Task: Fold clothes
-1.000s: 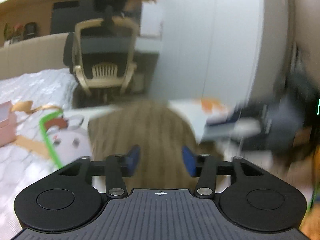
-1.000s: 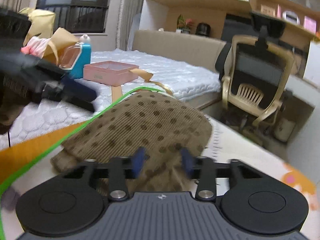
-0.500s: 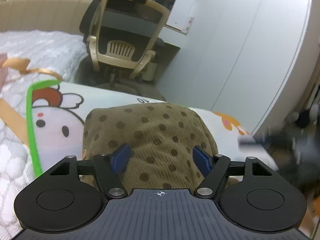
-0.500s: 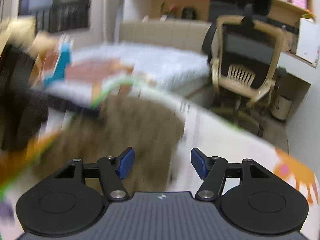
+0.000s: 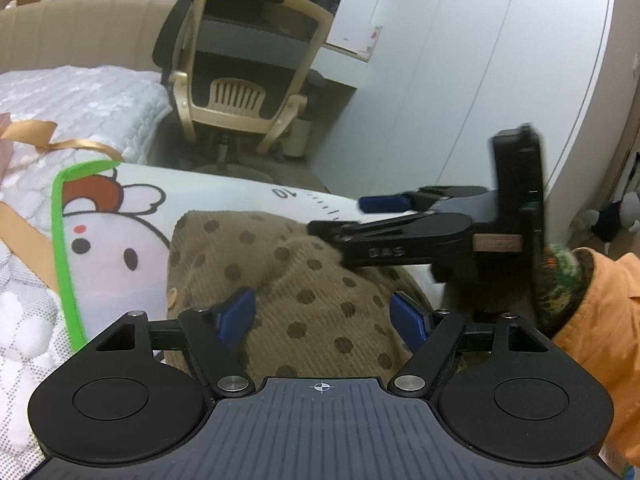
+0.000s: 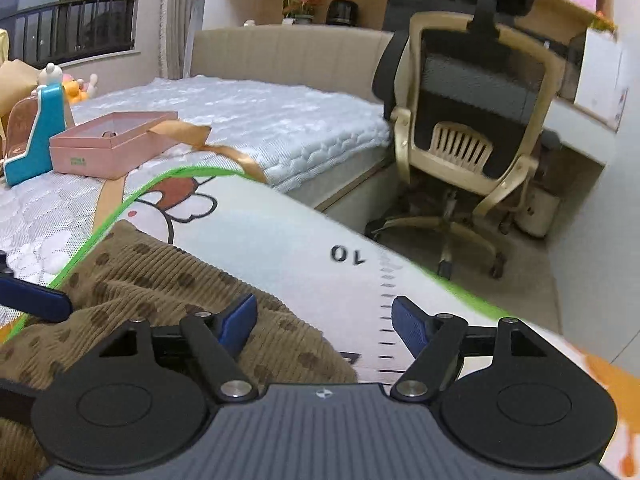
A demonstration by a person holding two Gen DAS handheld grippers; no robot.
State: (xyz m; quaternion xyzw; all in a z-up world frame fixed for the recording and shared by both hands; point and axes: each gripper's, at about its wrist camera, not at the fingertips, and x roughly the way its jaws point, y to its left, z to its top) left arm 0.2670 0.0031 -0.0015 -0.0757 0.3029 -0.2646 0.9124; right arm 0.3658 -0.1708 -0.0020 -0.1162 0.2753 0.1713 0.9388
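1. Left wrist view shows the brown spotted cloth [image 5: 288, 280] lying in a soft heap on the cartoon mat [image 5: 120, 240], which sits on the white bed [image 5: 80, 96].
2. It looks soft, floppy and light, with ribbed lines, so it should bend easily and not slip much. I think a good place to pinch it is at an edge or corner, like the far edge near the mat's number marks.
3. The left gripper [image 5: 324, 316] is wide open just over the cloth and holds nothing.
4. The right gripper [image 6: 324, 320] is wide open too and holds nothing. One blue finger is over the cloth's edge, the other over the bare mat.
5. Farther off are a pink box [image 6: 112, 142], a gold ribbon [image 6: 224, 148] and a desk chair [image 6: 468, 120].
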